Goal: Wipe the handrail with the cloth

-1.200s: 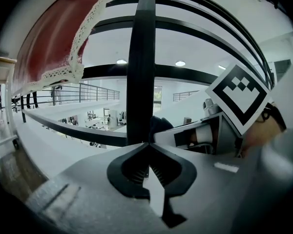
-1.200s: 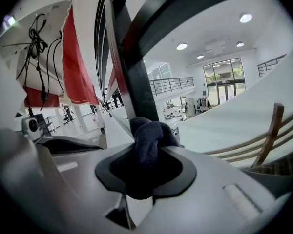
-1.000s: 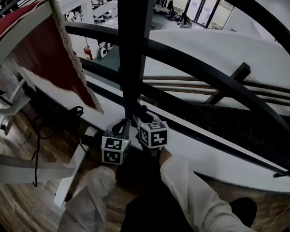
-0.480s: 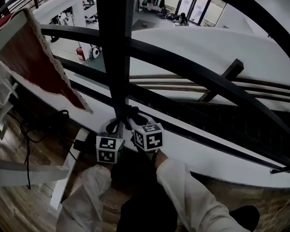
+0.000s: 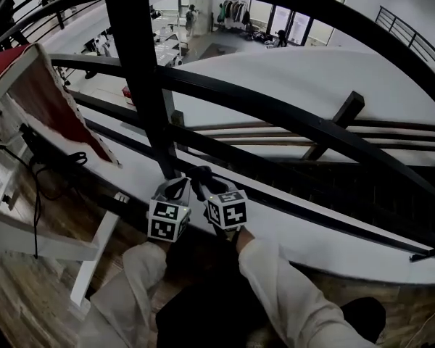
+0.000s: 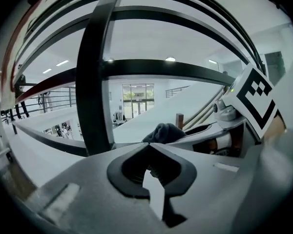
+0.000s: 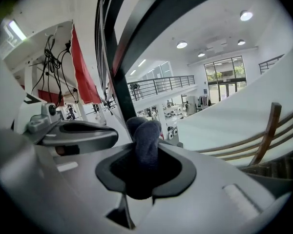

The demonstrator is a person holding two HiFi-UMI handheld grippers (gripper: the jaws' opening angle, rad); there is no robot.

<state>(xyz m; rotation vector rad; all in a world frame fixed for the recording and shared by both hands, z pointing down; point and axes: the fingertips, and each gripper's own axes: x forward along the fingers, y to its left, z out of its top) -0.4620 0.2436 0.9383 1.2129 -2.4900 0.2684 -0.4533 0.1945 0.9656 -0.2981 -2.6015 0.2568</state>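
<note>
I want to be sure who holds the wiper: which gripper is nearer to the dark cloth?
Right. The right gripper is shut on the cloth. The left gripper is shut and empty, with the cloth just beyond its tips, slightly to their right.

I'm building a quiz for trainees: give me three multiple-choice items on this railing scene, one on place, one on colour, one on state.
1. In the head view, the red fabric lies where from the black post? A left B right C on top
2. The cloth is: A white B dark grey C yellow
3. The left tool is: A wide open B clamped on the post C shut, empty
Answers: 1 A, it hangs left of it; 2 B, grey wad in the right tool; 3 C, tips meet, nothing between.
</note>
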